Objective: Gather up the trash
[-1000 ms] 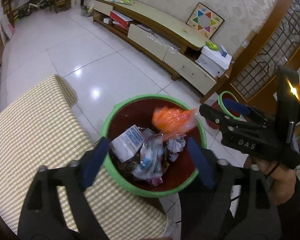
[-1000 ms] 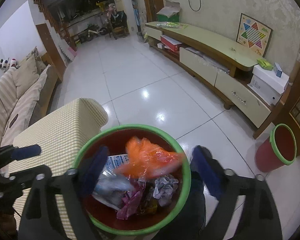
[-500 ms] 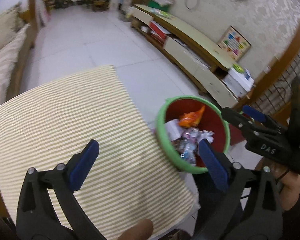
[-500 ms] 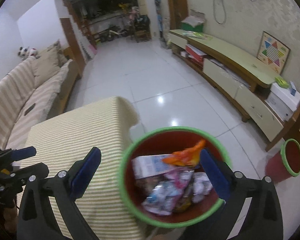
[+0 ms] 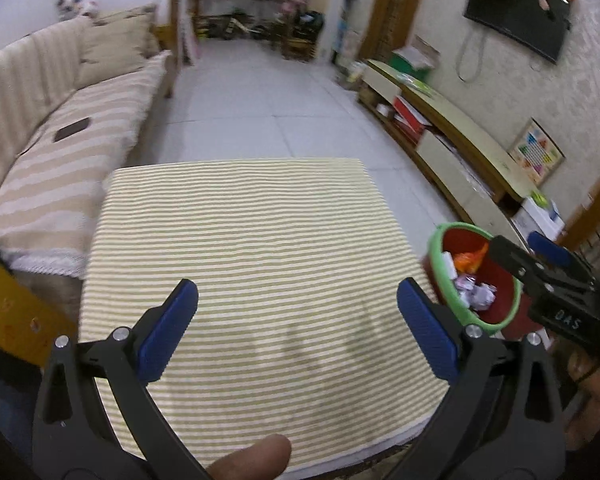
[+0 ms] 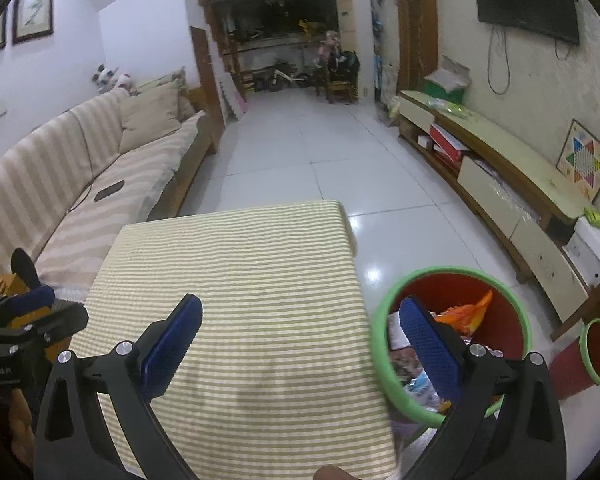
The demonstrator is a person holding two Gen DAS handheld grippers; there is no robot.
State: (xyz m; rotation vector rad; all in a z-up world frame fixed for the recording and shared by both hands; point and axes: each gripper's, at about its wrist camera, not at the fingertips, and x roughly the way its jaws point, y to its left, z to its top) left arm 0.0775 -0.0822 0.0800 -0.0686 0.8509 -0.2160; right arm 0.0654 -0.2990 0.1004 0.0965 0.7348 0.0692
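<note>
While the red bin (image 6: 512, 320) with its green rim stands on the white tiled floor (image 6: 300, 152) just off the right edge of the table (image 5: 240, 240), it holds an orange wrapper (image 6: 464, 314), a white packet (image 5: 449, 266) and crumpled foil and paper (image 5: 480, 294). Its rim sits close against the table's hanging cloth edge; whether they touch cannot be told. The table's striped yellow-and-white cloth is bare from edge to edge.

Over the near part of that cloth the left gripper (image 5: 298, 326) hangs with its blue pads spread wide and nothing between them. The right gripper (image 6: 300, 340) is likewise released and empty, one pad above the cloth, the other over the bin's near rim. A fingertip (image 5: 256, 456) shows at the bottom of the left wrist view.

Left of the table runs a striped sofa (image 5: 60, 152), close along the table's left edge, with a dark flat object (image 5: 73, 129) on its seat. Beyond the table's far edge the floor lies open towards a doorway. Along the right wall stands a low TV cabinet (image 6: 512, 184), and a second small red bin (image 6: 598, 350) stands near its end, apart from the first.
</note>
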